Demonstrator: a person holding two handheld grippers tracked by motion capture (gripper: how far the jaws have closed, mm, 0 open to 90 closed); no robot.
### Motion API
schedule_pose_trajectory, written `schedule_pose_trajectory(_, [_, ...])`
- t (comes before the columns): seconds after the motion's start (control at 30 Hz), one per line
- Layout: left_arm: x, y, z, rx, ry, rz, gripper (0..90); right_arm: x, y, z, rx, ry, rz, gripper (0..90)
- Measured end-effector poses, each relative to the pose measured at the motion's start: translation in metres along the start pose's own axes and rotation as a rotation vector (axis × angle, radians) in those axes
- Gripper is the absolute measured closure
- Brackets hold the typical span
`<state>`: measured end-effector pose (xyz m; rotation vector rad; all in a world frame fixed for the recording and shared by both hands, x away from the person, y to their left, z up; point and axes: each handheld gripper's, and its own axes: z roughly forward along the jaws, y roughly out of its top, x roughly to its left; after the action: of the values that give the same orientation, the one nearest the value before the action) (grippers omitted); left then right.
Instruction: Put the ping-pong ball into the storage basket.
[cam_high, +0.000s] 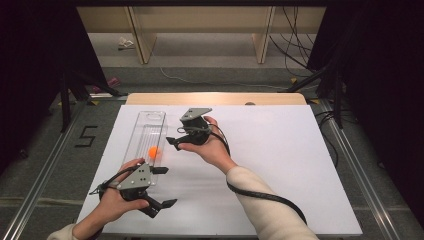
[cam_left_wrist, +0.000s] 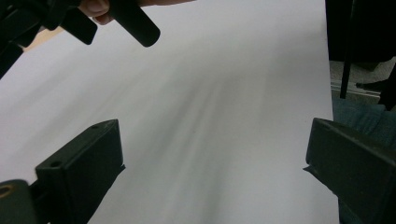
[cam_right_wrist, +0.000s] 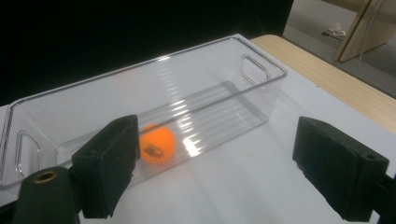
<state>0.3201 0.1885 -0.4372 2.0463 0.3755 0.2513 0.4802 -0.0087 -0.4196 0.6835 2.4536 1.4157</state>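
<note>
The right hand-held gripper (cam_high: 172, 144) is hovering just beside the long side of the clear plastic bin (cam_high: 148, 131), its jaws standing wide apart and gripping nothing. In the right gripper view the two black jaws are rising from the bottom edge with the bin lying straight ahead of them, and the orange ball (cam_right_wrist: 158, 143) is sitting inside the bin on its ribbed floor, just past the tip of the jaw at the left of that view. From the high view, the ball (cam_high: 153, 151) is lying toward the end of the bin nearer the person, a little ahead of the right hand-held gripper's jaw tips and behind the bin's clear wall, not touching them.

The left hand-held gripper (cam_high: 163, 187) is resting over the white tabletop (cam_high: 280, 165) near the person's edge, with the near end of the bin just beyond its grey plate. Its jaws are also spread wide and holding nothing; in the left gripper view they are framing bare white tabletop, and the right hand-held gripper (cam_left_wrist: 116, 23) is showing ahead of them at the top left.
</note>
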Motion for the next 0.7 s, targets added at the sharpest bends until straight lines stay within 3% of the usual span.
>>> schedule_pose_trajectory(0.7, [0.000,-0.001,0.000,0.002,0.003,-0.008,3.4,-0.025,-0.027,-0.053,-0.029,-0.081,0.055,16.2])
